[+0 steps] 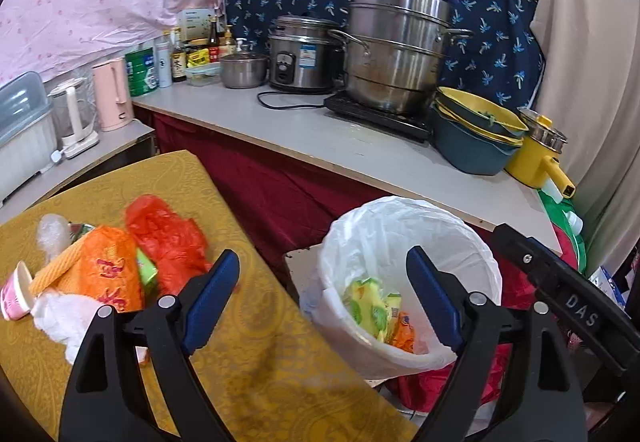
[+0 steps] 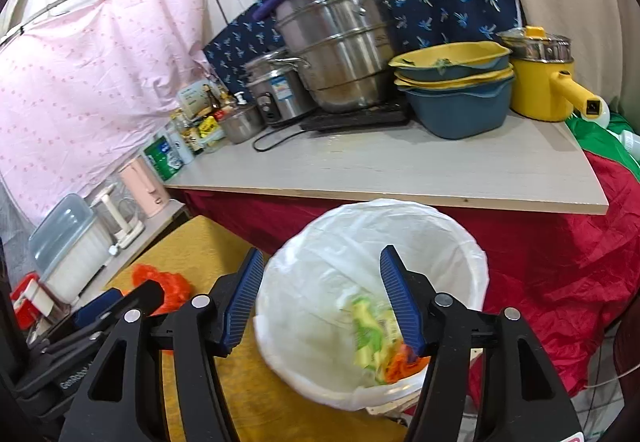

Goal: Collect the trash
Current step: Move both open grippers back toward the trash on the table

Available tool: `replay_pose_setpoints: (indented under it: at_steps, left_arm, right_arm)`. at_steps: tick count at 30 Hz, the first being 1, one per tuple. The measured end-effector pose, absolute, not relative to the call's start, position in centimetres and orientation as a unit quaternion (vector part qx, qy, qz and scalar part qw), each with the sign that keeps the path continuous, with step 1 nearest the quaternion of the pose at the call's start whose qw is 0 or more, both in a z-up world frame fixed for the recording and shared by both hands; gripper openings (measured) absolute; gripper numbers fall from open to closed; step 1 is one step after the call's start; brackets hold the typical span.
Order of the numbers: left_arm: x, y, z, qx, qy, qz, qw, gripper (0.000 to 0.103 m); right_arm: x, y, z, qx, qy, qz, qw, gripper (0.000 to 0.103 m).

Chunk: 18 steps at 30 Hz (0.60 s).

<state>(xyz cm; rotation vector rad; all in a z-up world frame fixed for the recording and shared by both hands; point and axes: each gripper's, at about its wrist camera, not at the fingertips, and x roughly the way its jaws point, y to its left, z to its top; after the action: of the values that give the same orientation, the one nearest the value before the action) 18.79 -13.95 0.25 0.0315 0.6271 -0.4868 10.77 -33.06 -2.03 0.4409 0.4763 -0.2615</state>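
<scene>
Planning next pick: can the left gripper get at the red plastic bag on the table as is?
Probably yes. The left gripper is open and empty, and the red plastic bag lies uncovered atop the pile just ahead-left of it.

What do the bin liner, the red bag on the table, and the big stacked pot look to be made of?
Bin liner: thin white plastic film, translucent and wrinkled, folded over the rim.
Red bag: thin plastic film too, by its glossy, crumpled folds.
Stacked pot: apparently stainless steel, with a brushed silver shine, reflections and some brownish staining low down.
</scene>
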Motion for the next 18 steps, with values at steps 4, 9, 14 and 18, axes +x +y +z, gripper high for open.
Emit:
replay_pose_setpoints:
  at_steps: [4,9,14,18]
  left_arm:
    - [18.4,-11.7,0.7,0.004,0.303,-0.222,0.926,0.086]
    - [17.9,-8.7,0.9,0.000,0.304,-0.202,0.931,0.087]
    - [17.6,-5.1,0.6,-0.020,0.315,-0.182,0.931,0.089]
    - [17.5,-2.3,0.1,-0.030,0.323,-0.162,0.932,0.091]
  right_arm:
    - [10.6,-31.2,-1.2,0.206,0.230,-0.116,0.944,0.062]
    - [10.9,-28.6,-0.5,0.194,0.234,-0.100,0.947,0.063]
    - [11.0,-26.1,-0.3,0.187,0.238,-0.081,0.950,0.067]
    - [11.4,-23.9,-0.6,0.183,0.249,-0.065,0.949,0.067]
